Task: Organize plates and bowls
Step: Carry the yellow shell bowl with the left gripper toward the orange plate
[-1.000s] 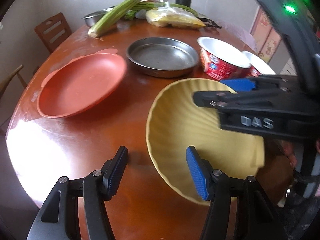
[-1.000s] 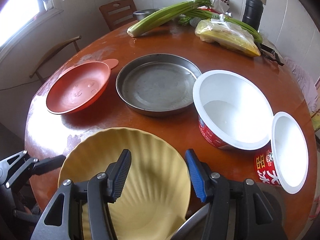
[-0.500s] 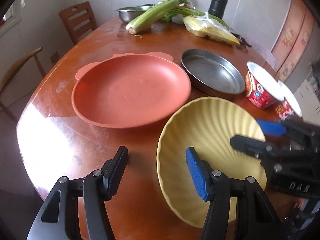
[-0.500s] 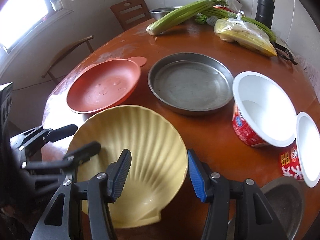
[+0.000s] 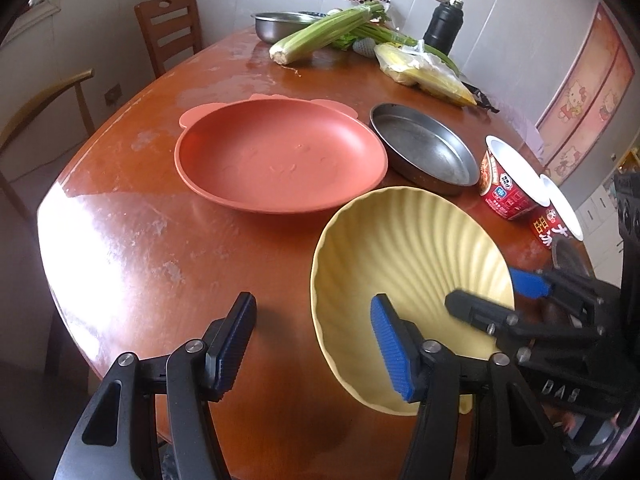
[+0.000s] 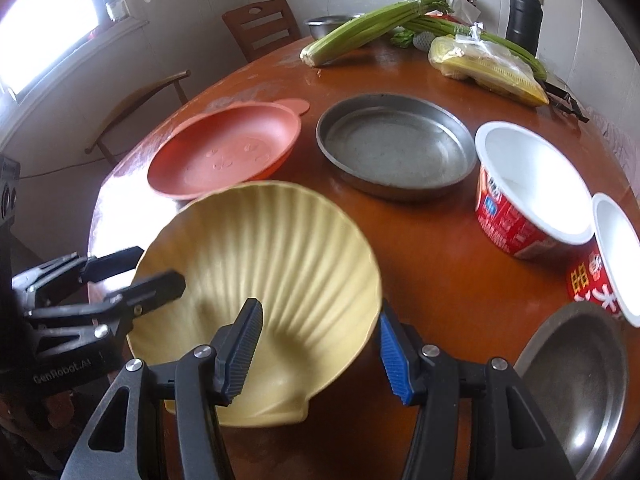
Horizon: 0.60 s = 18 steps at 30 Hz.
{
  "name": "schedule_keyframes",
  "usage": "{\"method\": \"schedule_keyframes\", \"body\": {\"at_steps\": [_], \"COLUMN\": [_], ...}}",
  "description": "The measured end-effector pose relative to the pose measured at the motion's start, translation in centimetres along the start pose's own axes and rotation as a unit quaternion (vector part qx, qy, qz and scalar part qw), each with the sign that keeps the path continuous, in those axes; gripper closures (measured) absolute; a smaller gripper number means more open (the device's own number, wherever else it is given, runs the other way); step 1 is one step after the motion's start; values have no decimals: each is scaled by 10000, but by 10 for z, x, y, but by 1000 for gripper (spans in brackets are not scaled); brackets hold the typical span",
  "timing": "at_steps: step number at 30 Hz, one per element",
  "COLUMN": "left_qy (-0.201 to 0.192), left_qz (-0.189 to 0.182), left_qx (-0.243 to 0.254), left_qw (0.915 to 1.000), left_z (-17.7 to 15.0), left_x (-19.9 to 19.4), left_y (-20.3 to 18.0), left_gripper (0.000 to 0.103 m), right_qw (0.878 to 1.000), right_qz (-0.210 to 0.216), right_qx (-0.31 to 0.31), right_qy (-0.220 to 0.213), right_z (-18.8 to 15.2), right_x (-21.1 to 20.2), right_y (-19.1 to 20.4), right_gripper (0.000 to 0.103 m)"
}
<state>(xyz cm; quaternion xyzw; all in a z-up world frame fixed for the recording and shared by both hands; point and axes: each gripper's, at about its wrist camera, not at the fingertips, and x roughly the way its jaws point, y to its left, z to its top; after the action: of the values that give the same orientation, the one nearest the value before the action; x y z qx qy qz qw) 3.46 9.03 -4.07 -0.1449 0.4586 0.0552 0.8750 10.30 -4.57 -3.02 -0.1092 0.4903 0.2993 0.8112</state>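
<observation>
The yellow shell plate [image 6: 280, 248] tilts, rim clamped between right tongs [image 6: 318, 320].

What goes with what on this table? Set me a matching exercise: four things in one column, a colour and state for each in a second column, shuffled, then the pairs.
Things:
1. shell-shaped bowl
2. plate with ear tabs
3. round pan beside that plate
4. flask

Colour and state:
a. black, upright at the far side of the table
b. yellow, tilted
c. orange, lying flat and empty
d. grey metal, lying flat and empty

Pairs: 1-b, 2-c, 3-d, 4-a
</observation>
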Motion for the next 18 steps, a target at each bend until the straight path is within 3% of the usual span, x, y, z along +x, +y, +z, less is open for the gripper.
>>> {"method": "schedule_keyframes", "body": {"at_steps": [8, 18], "left_qy": [-1, 86], "left_qz": [-30, -186], "left_qx": [221, 161], "left_qw": [9998, 9997], "left_z": [-4, -3], "left_x": [0, -1], "left_y": [-11, -10], "left_gripper": [56, 56], "right_qw": [9999, 9999], "right_qz": [83, 11], "right_qx": [-115, -51], "right_qy": [-58, -103], "right_z": [-11, -16], "right_x": [-3, -12], "right_y": [13, 14], "right_gripper": [50, 50]}}
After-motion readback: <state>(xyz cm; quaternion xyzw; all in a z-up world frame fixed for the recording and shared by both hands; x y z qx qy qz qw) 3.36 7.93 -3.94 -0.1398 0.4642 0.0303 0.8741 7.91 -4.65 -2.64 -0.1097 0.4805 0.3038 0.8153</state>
